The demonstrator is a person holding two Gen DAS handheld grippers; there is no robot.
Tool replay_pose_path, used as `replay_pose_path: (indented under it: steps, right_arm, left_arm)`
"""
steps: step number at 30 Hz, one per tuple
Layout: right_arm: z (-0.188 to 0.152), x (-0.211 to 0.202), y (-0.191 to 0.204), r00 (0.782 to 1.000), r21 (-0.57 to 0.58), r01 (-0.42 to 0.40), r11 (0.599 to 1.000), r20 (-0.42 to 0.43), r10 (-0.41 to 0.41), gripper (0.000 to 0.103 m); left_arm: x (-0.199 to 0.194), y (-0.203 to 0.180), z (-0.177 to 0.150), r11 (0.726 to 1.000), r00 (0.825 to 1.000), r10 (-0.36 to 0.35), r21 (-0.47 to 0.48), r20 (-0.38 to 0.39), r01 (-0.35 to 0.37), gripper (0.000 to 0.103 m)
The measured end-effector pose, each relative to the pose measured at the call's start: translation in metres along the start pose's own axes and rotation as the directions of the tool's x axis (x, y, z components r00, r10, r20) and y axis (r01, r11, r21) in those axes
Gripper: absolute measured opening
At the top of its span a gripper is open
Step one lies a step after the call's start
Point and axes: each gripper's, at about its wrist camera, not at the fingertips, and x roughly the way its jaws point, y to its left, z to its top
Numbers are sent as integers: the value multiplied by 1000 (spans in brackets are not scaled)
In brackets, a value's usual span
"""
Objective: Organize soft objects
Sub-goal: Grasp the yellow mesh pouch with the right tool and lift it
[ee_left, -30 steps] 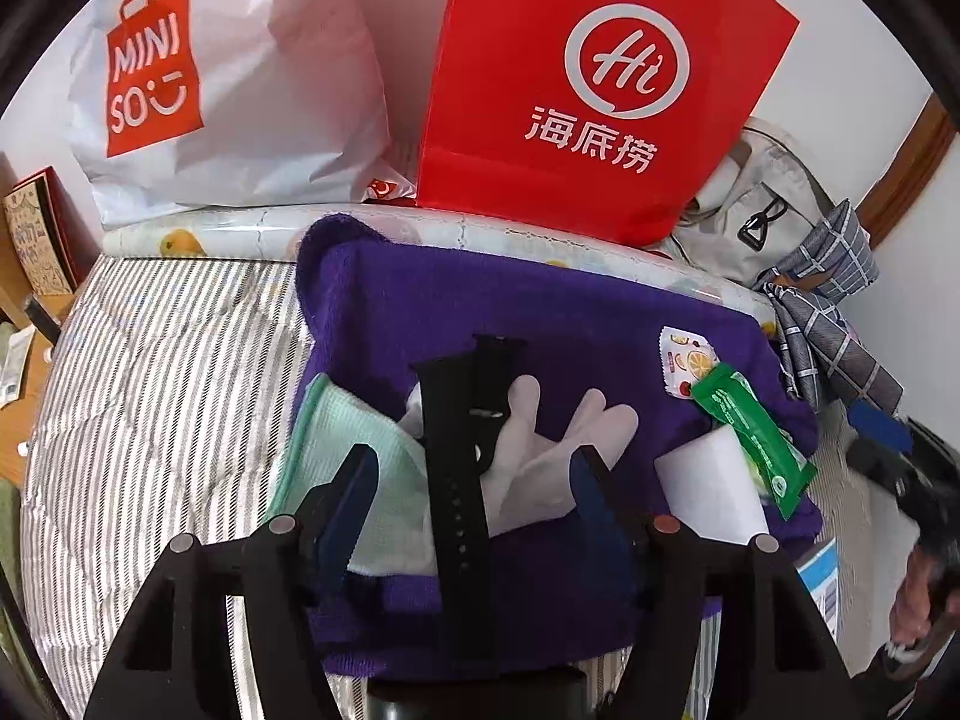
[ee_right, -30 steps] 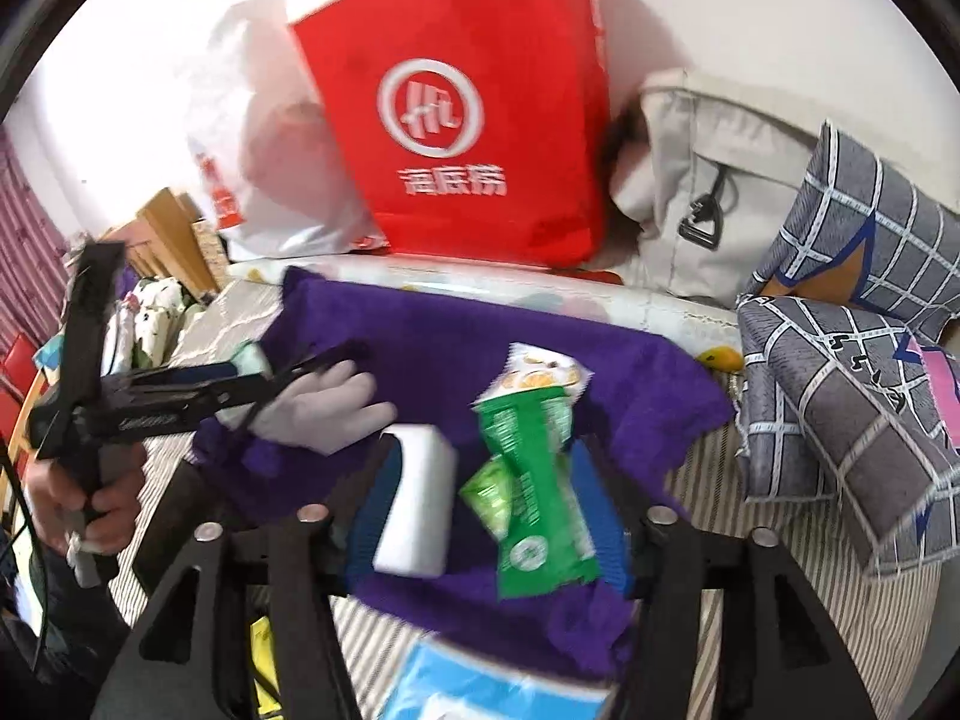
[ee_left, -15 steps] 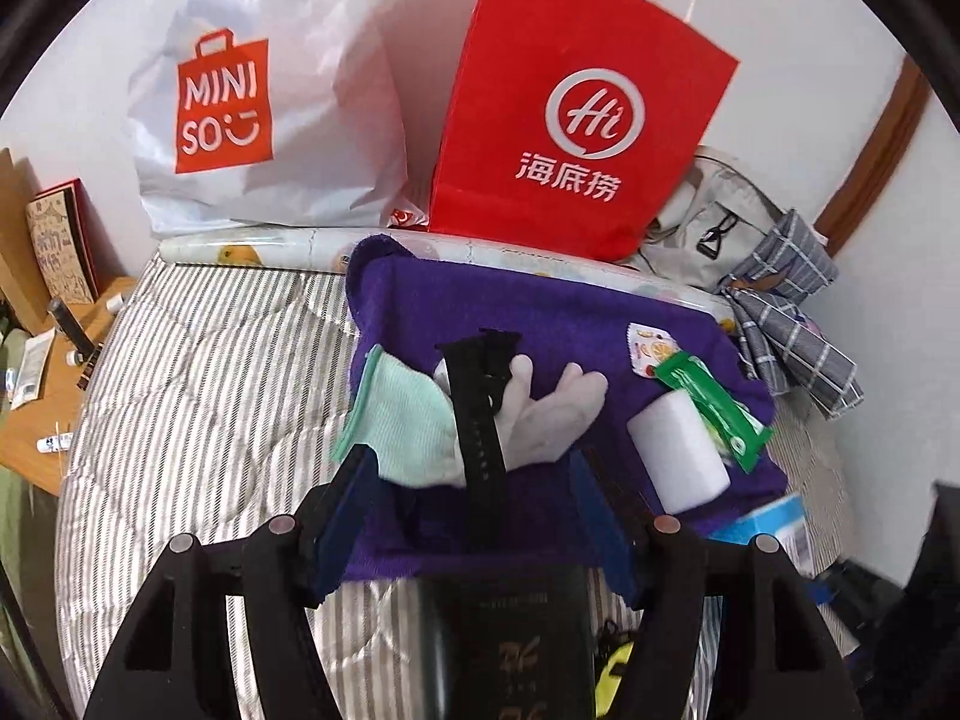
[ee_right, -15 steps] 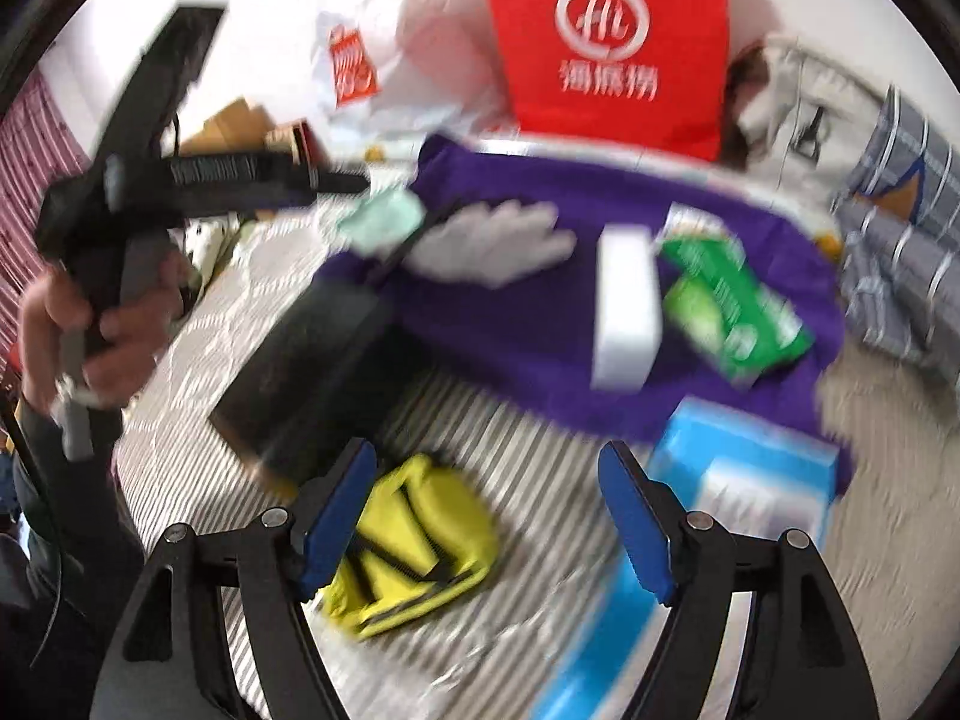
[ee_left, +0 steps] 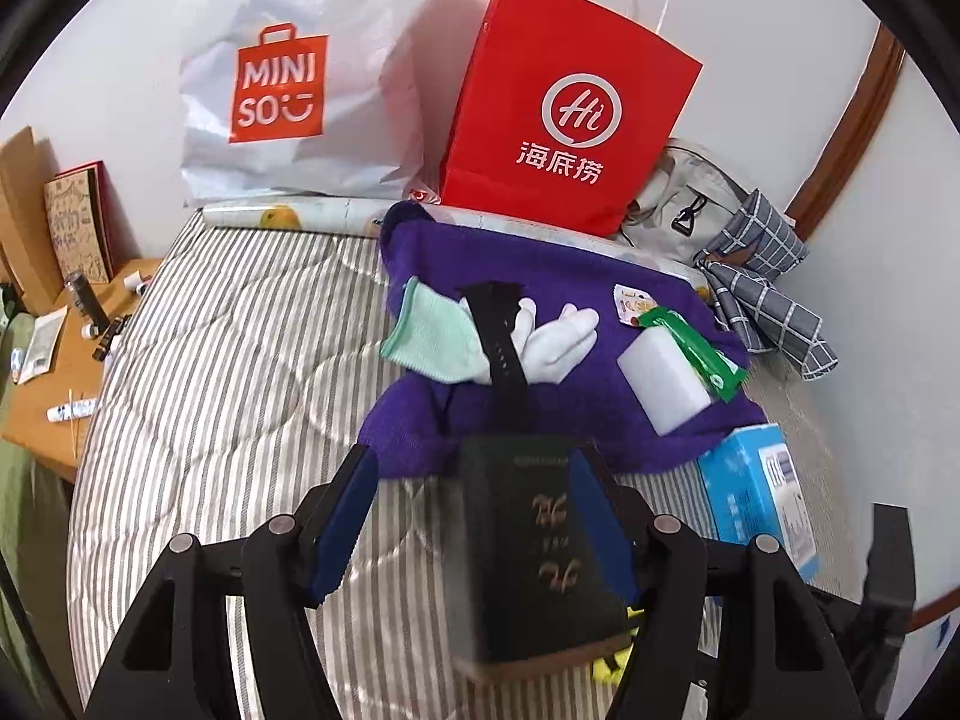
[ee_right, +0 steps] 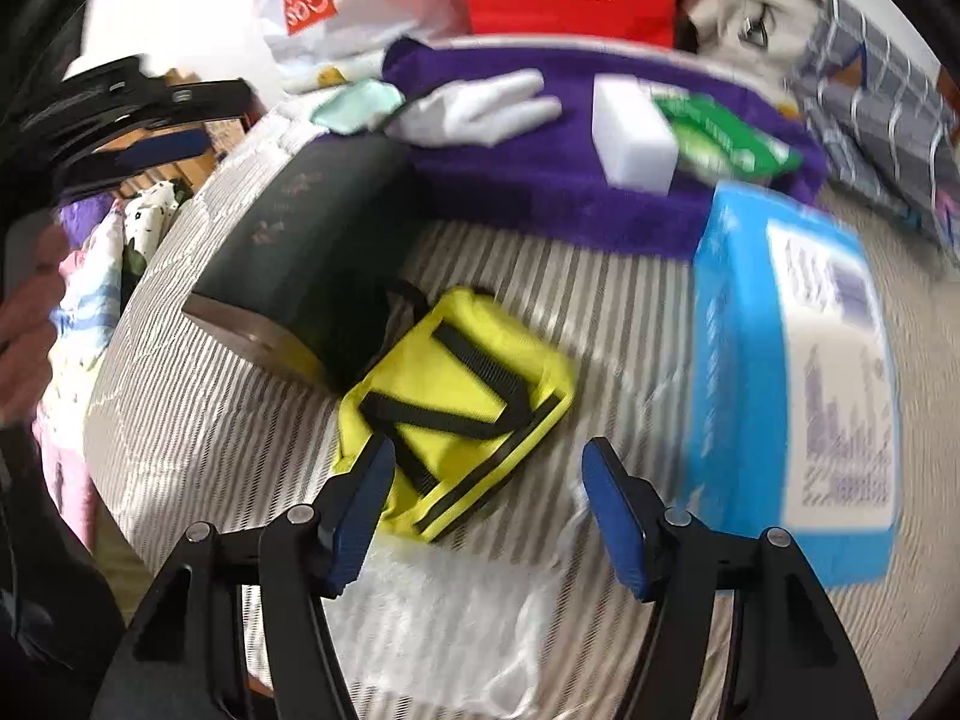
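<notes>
A purple towel (ee_left: 540,276) lies on the striped bed and carries a mint cloth (ee_left: 432,336), a white glove (ee_left: 558,342), a black strap (ee_left: 498,330), a white sponge (ee_left: 660,378) and a green packet (ee_left: 690,348). My left gripper (ee_left: 471,516) hovers open above a dark book (ee_left: 540,540) that lies on the bed; its pads do not touch it. My right gripper (ee_right: 486,510) points down at a yellow pouch (ee_right: 456,396) with black straps. Its jaws are closing, and the pouch's near corner lies between the tips, untouched.
A blue tissue box (ee_right: 780,372) lies right of the pouch, with crumpled clear plastic (ee_right: 480,618) below it. A red paper bag (ee_left: 564,108), a white shopping bag (ee_left: 288,90), a grey backpack (ee_left: 678,204) and a plaid cloth (ee_left: 762,288) line the wall. A wooden desk (ee_left: 54,360) stands left.
Both grippers pulled back from the purple towel. The dark book came into view under the left gripper. The right gripper swung down over the yellow pouch, its jaws widening, then narrowing.
</notes>
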Motion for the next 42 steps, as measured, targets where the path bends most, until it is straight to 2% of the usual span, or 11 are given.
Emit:
replay_pose_path:
  steps: [6,10,14,17,25,27,28,30,33,37,42]
  right_arm:
    - [-7,5,1,1000,115,-12,993,-2,12,65]
    - [-6,17,-1,998,179,-68,982,2,69,65]
    - [-8,19,-16,987,278,-159,947,66,146,64]
    - [-6,17,-24,984,321,-175,931,88,155,35]
    - [-1,17,-31,974,355,-224,907,104,200,34]
    - [1,27,-28,979,342,-204,917,53,198,38]
    - [3,25,-26,980,328,-200,923,78,185,37]
    - [6,24,-23,983,312,-182,933,83,164,15]
    - [5,16,-23,975,285,-210,935,133,179,10]
    - [3,0,-22,973,244,-197,949,168,158,9]
    - [-4,-31,-34,953,228,-229,946,249,171,9]
  left_arm:
    - [-5,10,-15,1000,1000,-7,-12,-10,7,65]
    - [-8,14,-23,1000,1000,-17,-13,-12,17,65]
    - [-11,19,-30,1000,1000,-16,-13,-13,16,65]
    - [-13,24,-34,1000,1000,-14,-19,-16,13,65]
    - [-11,26,-44,1000,999,-8,-25,-39,7,65]
    - [-12,22,-47,1000,999,-16,-20,-44,15,65]
    - [-13,20,-49,1000,999,-18,-16,-44,17,65]
    - [-14,15,-52,1000,999,-12,-5,-49,12,65]
    - [-15,7,-59,1000,998,1,14,-59,0,65]
    - [-17,-3,-69,1000,997,9,26,-73,-7,65]
    - [-20,-20,-85,999,996,5,37,-91,-2,65]
